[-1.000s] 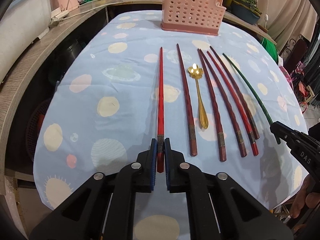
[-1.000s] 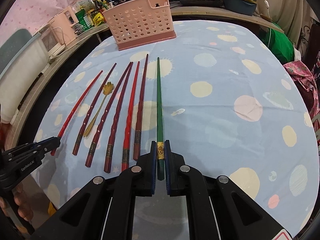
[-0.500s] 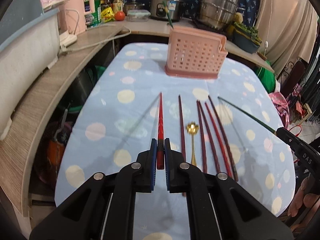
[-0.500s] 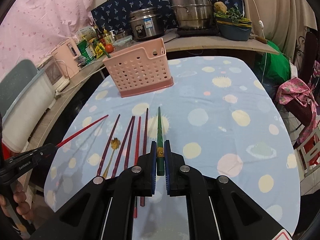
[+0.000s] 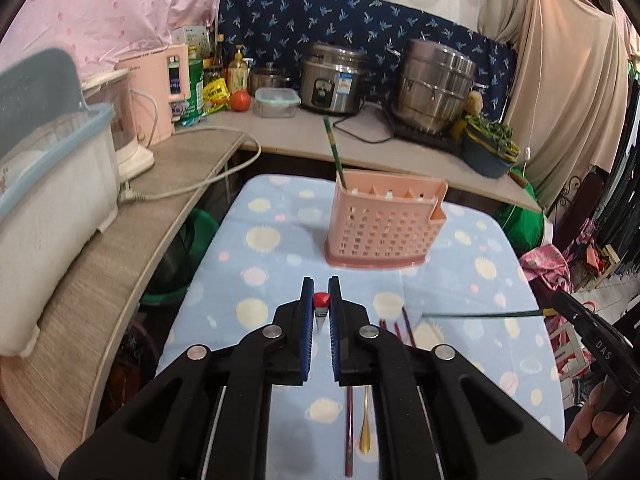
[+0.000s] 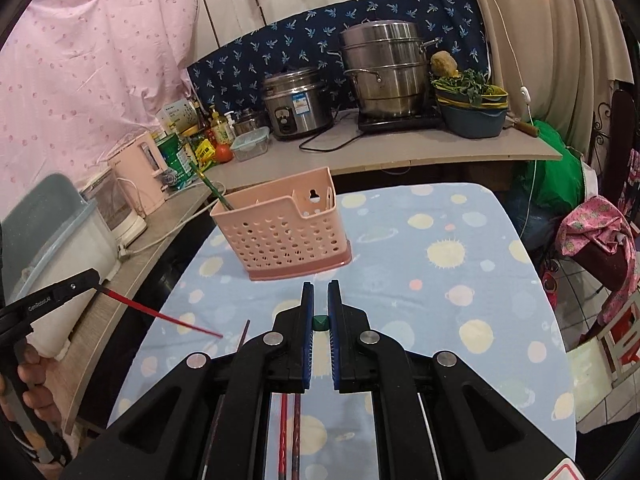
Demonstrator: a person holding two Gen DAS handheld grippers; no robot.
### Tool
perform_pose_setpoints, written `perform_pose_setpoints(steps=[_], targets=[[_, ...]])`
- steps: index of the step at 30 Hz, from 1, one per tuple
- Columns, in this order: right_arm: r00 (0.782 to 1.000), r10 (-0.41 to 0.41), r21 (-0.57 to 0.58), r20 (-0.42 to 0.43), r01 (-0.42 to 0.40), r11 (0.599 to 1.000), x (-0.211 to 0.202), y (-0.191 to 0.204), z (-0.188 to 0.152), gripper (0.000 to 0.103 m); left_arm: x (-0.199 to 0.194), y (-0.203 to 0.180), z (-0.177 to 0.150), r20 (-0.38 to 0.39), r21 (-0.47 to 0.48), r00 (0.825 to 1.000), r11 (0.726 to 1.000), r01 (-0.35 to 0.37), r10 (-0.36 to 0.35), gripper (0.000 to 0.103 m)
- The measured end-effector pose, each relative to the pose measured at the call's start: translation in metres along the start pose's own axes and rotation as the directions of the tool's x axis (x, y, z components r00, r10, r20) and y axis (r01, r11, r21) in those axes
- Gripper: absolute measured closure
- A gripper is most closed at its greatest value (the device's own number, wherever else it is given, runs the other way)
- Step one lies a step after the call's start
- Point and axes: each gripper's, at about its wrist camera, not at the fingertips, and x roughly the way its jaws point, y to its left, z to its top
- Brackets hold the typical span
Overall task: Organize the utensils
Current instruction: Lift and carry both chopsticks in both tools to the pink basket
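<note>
Pink plastic, the basket [image 5: 382, 224] stands at the far end of the table [image 6: 460, 280] and holds just one green chopstick [image 5: 334, 152] leaning in its left corner, so by my reading the sorting has barely begun. The left hand-held gripper [image 5: 321, 312] is clamped on a red chopstick [image 6: 160, 314], held in the air above the cloth with its tip pointing forward. The right hand-held gripper [image 6: 320, 322] is clamped on a second green chopstick [image 5: 480, 314], also clear of the table. Neither has reached the basket yet. Several dark red chopsticks [image 5: 402, 326] and a gold spoon [image 5: 365, 428] lie on the cloth, waiting.
</note>
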Motion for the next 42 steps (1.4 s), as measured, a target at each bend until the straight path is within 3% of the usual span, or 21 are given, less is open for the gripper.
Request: perform_pose_setpoints(steps=[11,25,32,42], targets=[[0.991,0.045,0.027,0.125,-0.048,0.998,-0.004,0.001,0.073,0.096,-0.017,-0.016,0.077,0.137,-0.005,0.990,0.999,0.043,-0.042,0.096],[0.950,0.090,0.031,0.298,-0.104,0.994,0.007,0.019,0.180,0.096,-0.015,-0.042,0.179,0.304,-0.001,0.951,0.998,0.065,-0.062,0.096],[0.939,0.100,0.063,0.330,-0.128,0.990,0.042,0.024,0.212,0.096,0.023,-0.047,0.195,0.295,0.003,0.955,1.000,0.025,-0.025,0.096],[0.973,0.101,0.057,0.208,-0.115,0.992,0.123,0.033,0.193,0.096,0.087,-0.040,0.184,0.201,-0.008,0.980,1.000,0.019,-0.017,0.096]])
